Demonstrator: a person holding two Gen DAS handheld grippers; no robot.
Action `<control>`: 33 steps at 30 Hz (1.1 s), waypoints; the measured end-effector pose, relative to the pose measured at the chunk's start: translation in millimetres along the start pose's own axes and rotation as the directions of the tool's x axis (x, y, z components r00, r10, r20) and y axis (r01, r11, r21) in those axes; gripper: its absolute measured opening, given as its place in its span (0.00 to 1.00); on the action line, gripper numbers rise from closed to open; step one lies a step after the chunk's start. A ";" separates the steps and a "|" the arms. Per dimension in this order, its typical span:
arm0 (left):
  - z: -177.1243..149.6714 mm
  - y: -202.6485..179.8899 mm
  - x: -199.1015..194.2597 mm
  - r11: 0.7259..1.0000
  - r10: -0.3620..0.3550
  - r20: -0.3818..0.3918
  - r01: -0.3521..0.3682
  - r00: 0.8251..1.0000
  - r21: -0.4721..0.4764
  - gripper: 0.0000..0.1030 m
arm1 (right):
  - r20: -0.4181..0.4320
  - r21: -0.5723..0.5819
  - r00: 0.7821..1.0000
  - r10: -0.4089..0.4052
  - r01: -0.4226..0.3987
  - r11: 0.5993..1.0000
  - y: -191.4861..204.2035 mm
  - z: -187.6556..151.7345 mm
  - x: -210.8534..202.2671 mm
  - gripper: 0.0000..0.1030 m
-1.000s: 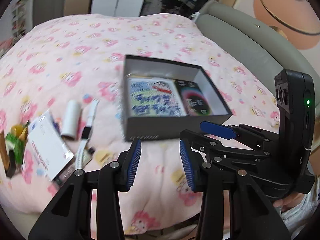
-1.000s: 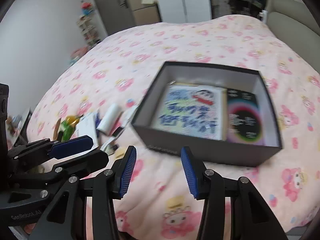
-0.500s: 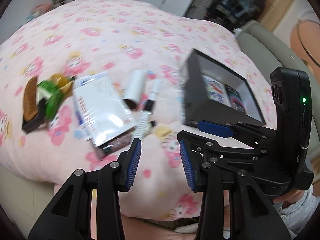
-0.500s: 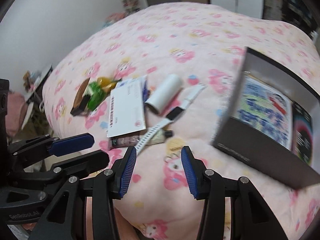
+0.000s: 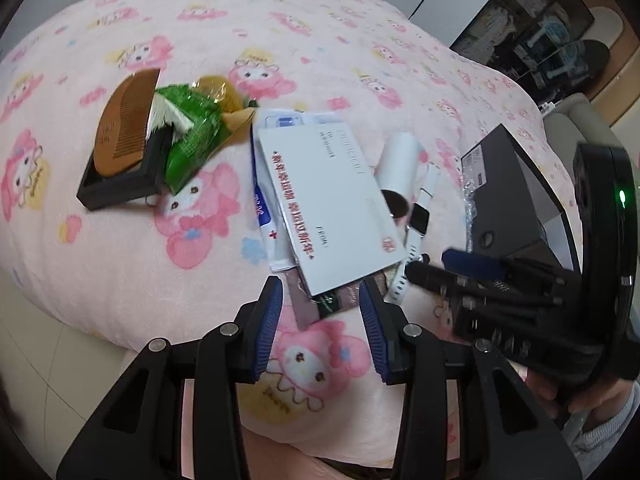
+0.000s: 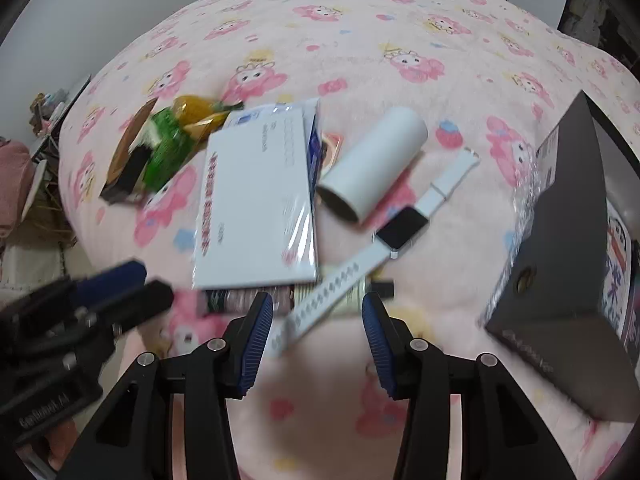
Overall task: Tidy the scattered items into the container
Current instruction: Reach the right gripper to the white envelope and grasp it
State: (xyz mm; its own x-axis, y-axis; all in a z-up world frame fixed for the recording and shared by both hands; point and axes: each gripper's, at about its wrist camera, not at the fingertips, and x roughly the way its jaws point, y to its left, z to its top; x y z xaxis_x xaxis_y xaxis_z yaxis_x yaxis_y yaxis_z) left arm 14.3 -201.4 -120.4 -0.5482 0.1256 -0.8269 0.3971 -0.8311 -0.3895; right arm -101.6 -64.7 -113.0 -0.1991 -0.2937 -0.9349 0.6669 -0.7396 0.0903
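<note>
Both grippers hovered over the near edge of the bed, jaws spread and empty. The left gripper pointed at the near end of the white envelope, which lay in a clear sleeve on top of a blue-printed leaflet and a dark sachet. The right gripper straddled the near tail of the white watch, whose strap ran diagonally away toward the box at the right side of the bed. A white tube lay just beyond the watch, touching or nearly touching it. Further left sat a wooden comb on a small black tray, beside a green packet and a yellow wrapped sweet.

The step in hand looked like a first pick from the pile, most likely the watch by the right gripper. To do it well, the jaws should drop over the strap across its width, close to the watch face where it is stiffer, so the band would not fold and slip out. The soft blanket will give, so pressing down a little before closing should help the lower edges get under the strap. The lift should be straight up, clear of the envelope's corner and the tube. The envelope's slick sleeve would be harder to pinch; it is better taken by its overhanging near edge.
</note>
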 end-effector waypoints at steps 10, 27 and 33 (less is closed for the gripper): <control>13.7 23.3 15.7 0.997 -0.009 0.015 0.010 1.000 -0.073 0.38 | -0.009 0.042 1.000 -0.009 0.009 0.999 -7.0 17.5 25.7 0.41; 20.5 31.2 29.3 0.995 0.086 0.003 -0.086 0.996 -0.059 0.38 | -0.031 0.015 0.993 0.111 -0.110 0.994 11.2 8.0 25.8 0.33; 30.8 42.0 37.1 0.989 0.118 -0.011 -0.118 0.993 -0.093 0.38 | 0.013 0.016 1.000 -0.009 0.008 1.000 6.2 9.8 12.1 0.33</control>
State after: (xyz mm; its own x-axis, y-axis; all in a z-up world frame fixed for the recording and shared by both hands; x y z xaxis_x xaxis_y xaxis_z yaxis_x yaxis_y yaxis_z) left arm -12.0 -248.4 -155.0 -0.4898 0.0326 -0.8712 0.5257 -0.7861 -0.3250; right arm -107.0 -78.8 -120.4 -0.2139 -0.2951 -0.9312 0.6536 -0.7517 0.0881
